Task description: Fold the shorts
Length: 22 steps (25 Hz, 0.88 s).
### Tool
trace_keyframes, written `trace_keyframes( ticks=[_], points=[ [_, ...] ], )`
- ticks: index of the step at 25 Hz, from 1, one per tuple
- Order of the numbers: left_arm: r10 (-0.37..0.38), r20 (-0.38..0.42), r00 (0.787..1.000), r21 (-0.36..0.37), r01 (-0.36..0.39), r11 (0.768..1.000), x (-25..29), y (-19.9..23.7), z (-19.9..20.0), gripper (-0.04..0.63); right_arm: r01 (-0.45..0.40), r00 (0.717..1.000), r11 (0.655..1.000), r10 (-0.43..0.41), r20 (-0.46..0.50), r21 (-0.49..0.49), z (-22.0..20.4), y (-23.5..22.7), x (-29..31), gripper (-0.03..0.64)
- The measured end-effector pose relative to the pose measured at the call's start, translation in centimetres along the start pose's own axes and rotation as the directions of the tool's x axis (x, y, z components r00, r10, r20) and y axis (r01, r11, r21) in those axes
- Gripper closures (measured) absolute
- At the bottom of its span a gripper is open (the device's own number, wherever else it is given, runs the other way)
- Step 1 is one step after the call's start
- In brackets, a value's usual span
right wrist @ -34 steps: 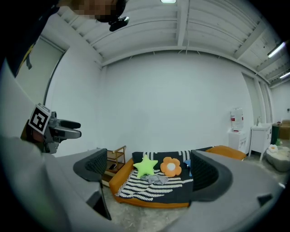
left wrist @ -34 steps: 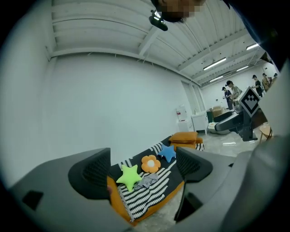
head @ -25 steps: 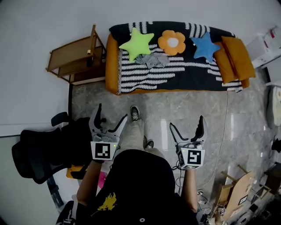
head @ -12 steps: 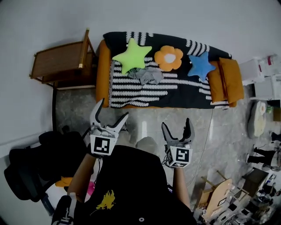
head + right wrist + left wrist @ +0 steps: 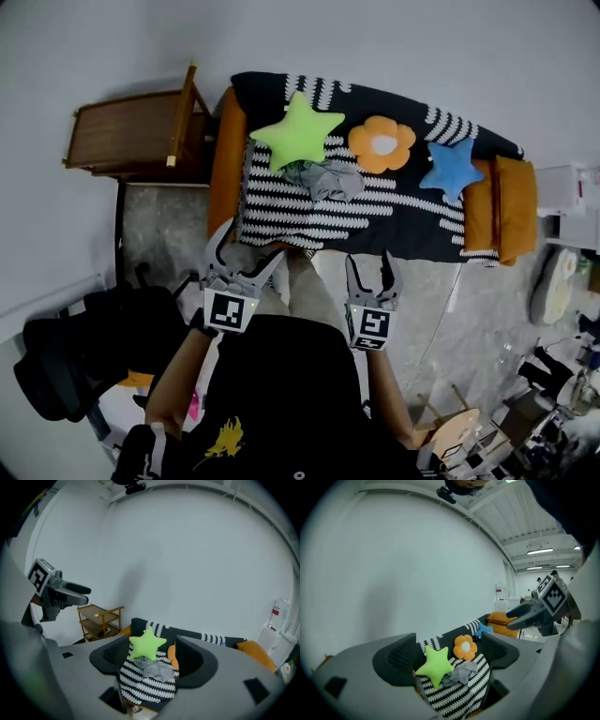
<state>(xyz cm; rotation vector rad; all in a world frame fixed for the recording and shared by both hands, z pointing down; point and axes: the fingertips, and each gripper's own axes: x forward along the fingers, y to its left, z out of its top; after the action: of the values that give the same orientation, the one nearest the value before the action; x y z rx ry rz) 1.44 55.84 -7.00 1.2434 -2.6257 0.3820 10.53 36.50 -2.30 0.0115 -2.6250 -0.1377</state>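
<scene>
- Sofa with orange upholstery [image 5: 225,159] and a black-and-white striped throw stands before us against the pale wall
- Brown wooden shelf unit [image 5: 122,141] sits just beside its left end
- Three plush cushions lie along the seat: lime-green star [image 5: 298,133], orange flower [image 5: 382,143], blue star [image 5: 452,166]
- Crumpled grey fabric shorts [image 5: 326,180] lie on the throw, touching the green star's lower edge
- We hold our left gripper [image 5: 249,246] with jaws wide apart and empty; our right gripper [image 5: 370,265] is closing on nothing, both well apart from the shorts

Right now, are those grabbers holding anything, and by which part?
Nothing is held. The left gripper stands open and empty; the right gripper is closing its jaws on nothing. The shorts lie crumpled on the sofa.
</scene>
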Motion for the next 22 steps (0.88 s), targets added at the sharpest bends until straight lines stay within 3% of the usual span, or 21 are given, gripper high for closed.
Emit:
trace_keyframes(
  ticks=[7,9,12,15,18,22],
  points=[
    [0.007,-0.072,0.997,-0.149,-0.017,0.989,8.3,-0.5,-5.4,0.155,-0.071,0.980,0.997,0.067,-0.189,-0.014,-7.9,-2.5,13.6,0.321],
    [-0.016,-0.094,0.995,-0.144,0.002,0.990,11.0,-0.5,-7.5,0.155,-0.076,0.954,0.997,0.074,-0.289,0.004,-12.0,-1.9,17.5,0.319],
    [-0.072,-0.140,0.987,-0.129,0.054,0.990,14.0,-1.1,-12.2,0.155,-0.039,0.922,0.998,0.016,-0.387,-0.051,-18.3,-0.8,22.2,0.318],
    [-0.096,-0.147,0.984,-0.178,0.069,0.982,17.6,-0.2,-17.5,0.155,-0.006,0.900,0.996,-0.031,-0.434,-0.086,-23.1,0.3,27.7,0.325],
    [-0.121,-0.155,0.980,-0.135,0.101,0.986,22.4,2.3,-23.4,0.155,0.008,0.887,0.996,-0.051,-0.460,-0.094,-27.5,1.7,34.1,0.345],
    [-0.079,-0.181,0.980,-0.119,0.058,0.991,28.4,6.2,-32.2,0.155,0.049,0.874,0.989,-0.111,-0.474,-0.142,-33.1,2.6,41.4,0.356]
  ],
)
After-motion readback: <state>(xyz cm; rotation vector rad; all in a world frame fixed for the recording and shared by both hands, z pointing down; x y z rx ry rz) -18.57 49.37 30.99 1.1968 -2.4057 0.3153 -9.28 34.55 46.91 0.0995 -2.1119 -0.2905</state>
